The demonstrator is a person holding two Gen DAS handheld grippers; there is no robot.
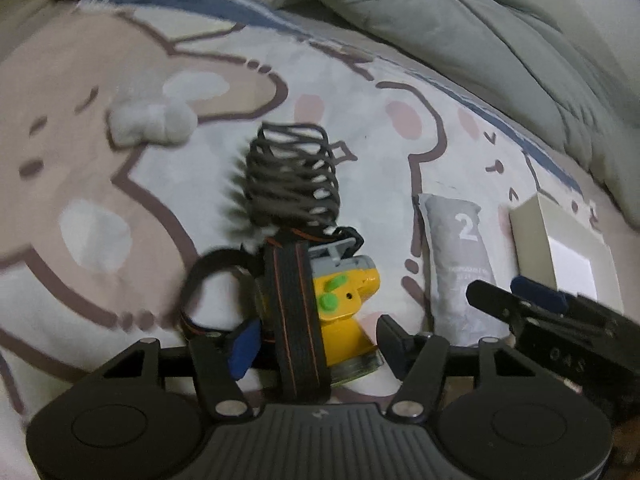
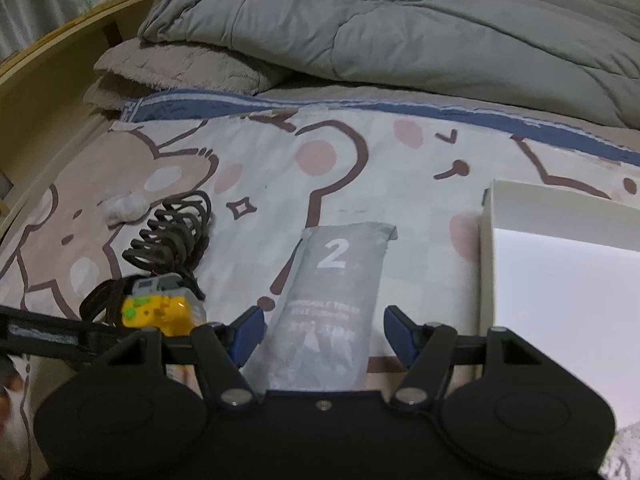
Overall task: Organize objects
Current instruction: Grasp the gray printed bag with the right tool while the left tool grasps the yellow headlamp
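Right gripper (image 2: 324, 334): jaws wide, empty, straddling grey numbered pouch (image 2: 332, 292); we close squarely mid-pouch. Left gripper (image 1: 316, 344): wide, empty.

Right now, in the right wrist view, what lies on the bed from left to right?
White fluffy bow → dark coiled cord → grey packet marked 2 → white box.

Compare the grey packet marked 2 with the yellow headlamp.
The grey packet is a flat, soft pouch printed with a white 2; the yellow headlamp is a chunky hard body with green buttons and a black strap. The packet sits between the open right claw fingers, the headlamp between the open left claw fingers. Both lie on the cartoon blanket.
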